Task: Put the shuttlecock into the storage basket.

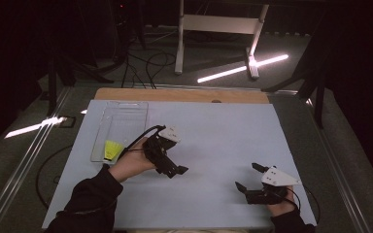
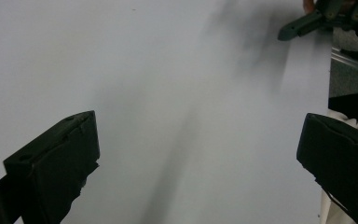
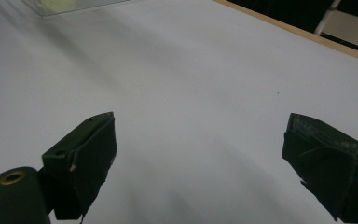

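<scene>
Plainly, both grippers stood with jaws wide apart, clamped on nothing — the left gripper (image 1: 175,170) near the table's middle, the right gripper (image 1: 249,175) close to the near right edge of the pale sheet (image 1: 213,126). Between them lay bare sheet. The yellow shuttlecock (image 1: 111,150) lay in the clear tray (image 1: 126,114) by the left edge — no writing legible.

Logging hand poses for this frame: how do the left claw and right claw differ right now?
The left claw sits near the table's middle, beside the clear tray holding a yellow item; the right claw sits at the near right corner, far from the tray. The left claw points right and toward the person, the right claw points left. Shared: both black, jaws wide apart, holding nothing, over the bare white sheet.
</scene>
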`<state>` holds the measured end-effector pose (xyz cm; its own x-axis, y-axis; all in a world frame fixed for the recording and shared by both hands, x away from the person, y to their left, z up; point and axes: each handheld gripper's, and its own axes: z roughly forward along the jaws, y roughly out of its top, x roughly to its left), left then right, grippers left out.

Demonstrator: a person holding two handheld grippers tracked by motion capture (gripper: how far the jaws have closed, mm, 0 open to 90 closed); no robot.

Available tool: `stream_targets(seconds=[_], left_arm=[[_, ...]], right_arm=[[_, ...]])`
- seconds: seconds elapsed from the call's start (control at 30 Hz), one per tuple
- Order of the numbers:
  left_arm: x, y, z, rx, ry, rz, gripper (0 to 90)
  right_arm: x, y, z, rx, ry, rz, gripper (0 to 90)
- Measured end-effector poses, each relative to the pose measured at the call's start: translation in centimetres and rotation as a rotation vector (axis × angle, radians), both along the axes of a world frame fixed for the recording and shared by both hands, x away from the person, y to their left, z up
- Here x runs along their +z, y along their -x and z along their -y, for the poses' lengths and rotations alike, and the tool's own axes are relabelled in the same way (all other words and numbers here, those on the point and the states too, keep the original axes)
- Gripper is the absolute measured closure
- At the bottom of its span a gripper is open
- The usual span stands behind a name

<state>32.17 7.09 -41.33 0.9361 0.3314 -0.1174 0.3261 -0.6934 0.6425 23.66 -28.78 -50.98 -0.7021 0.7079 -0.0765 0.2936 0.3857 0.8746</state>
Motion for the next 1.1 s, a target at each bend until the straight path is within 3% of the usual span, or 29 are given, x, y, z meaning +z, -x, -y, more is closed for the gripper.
stream_targets(seconds=[0.2,0.5,0.77,0.8,1.03,1.1], left_arm=[[-1.4,1.2,0.5,-0.022,0.017,0.035,0.1],[-3.4,2.5,-0.1,-0.018,0.053,0.022,0.1],[-4.9,3.4,-1.9,-0.002,0.083,0.024,0.1],[-5.2,3.6,-2.5,0.004,0.102,0.016,0.1],[-6.4,4.2,-4.0,0.028,0.107,0.015,0.1],[-6.8,4.5,-4.8,0.046,0.129,0.012,0.1]], right_arm=[[0.0,0.0,0.0,0.001,0.001,0.007,9.9],[0.1,0.1,0.0,0.0,-0.005,0.004,9.9],[0.1,0.0,0.0,0.006,-0.004,0.006,9.9],[0.1,0.0,0.0,0.004,-0.002,0.006,9.9],[0.0,0.0,0.0,0.008,-0.003,0.004,9.8],[0.1,0.0,0.0,0.008,-0.004,0.007,9.8]])
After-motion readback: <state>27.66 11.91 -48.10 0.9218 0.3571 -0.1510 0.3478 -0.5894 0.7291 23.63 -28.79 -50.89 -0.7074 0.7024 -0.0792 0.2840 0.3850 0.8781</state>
